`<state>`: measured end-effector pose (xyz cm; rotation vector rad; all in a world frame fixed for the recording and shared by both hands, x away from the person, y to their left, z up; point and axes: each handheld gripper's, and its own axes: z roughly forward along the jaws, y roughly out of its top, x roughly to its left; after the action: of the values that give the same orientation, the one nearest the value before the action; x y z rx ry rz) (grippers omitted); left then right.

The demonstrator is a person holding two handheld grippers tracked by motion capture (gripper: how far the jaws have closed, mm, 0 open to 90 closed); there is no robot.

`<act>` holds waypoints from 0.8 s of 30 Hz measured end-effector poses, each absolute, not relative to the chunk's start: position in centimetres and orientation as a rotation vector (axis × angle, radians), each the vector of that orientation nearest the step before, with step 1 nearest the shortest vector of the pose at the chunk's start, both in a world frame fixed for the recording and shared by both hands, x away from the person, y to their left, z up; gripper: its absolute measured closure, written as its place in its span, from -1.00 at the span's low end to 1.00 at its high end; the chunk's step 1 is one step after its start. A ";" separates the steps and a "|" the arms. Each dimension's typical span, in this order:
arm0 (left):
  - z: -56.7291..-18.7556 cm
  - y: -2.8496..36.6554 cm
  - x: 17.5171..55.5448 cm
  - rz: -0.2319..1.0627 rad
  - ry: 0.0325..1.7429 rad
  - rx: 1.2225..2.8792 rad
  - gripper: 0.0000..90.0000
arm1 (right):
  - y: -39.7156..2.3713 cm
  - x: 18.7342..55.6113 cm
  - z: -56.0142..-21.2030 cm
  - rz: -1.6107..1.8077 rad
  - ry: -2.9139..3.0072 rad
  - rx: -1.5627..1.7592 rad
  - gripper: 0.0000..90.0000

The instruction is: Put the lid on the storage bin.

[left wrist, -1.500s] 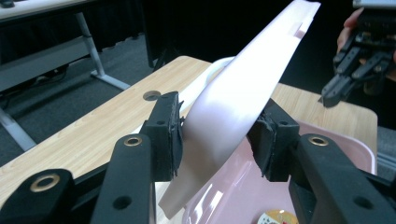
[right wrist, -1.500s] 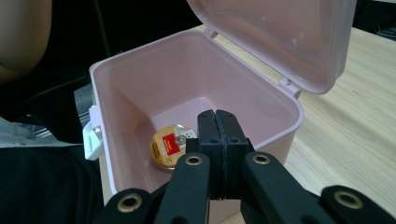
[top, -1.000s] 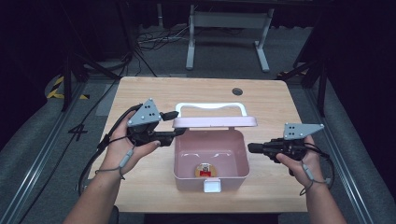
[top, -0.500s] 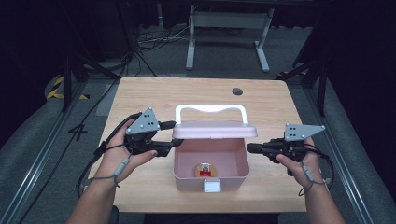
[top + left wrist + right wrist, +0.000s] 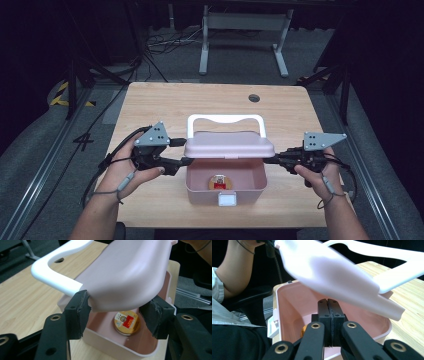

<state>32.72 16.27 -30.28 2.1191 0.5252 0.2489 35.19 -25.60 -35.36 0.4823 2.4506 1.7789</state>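
Both forearms come in from the near edge, each hand gripping a tool held level and pointing inward. The left gripper (image 5: 182, 151) has just been opening, its fingers (image 5: 77, 312) standing apart. The right gripper (image 5: 267, 160) has its fingers (image 5: 329, 312) pressed flat together.

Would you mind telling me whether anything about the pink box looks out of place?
Yes: the lid hangs half-shut over the pink box, tilted, its corner between the left gripper's jaws.
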 end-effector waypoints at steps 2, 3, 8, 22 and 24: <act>-30.3 16.5 32.6 0.236 0.525 2.135 -0.07 | -25.6 35.2 -35.3 1.789 2.447 0.476 1.00; -30.3 16.6 32.6 0.233 0.524 2.142 -0.07 | -25.6 35.2 -35.3 1.790 2.447 0.475 1.00; -30.2 18.0 32.5 0.232 0.556 2.130 -0.10 | -25.5 35.2 -35.4 1.790 2.447 0.471 1.00; -31.4 21.2 33.7 0.185 0.650 2.118 -0.11 | -25.5 35.2 -35.4 1.752 2.500 0.457 1.00; -31.6 21.4 34.1 0.190 0.675 2.101 -0.12 | -25.5 35.1 -35.4 1.745 2.506 0.460 1.00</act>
<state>34.14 21.44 -31.58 2.1015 0.6750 0.1899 35.15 -25.51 -35.42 0.4600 2.5063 1.7453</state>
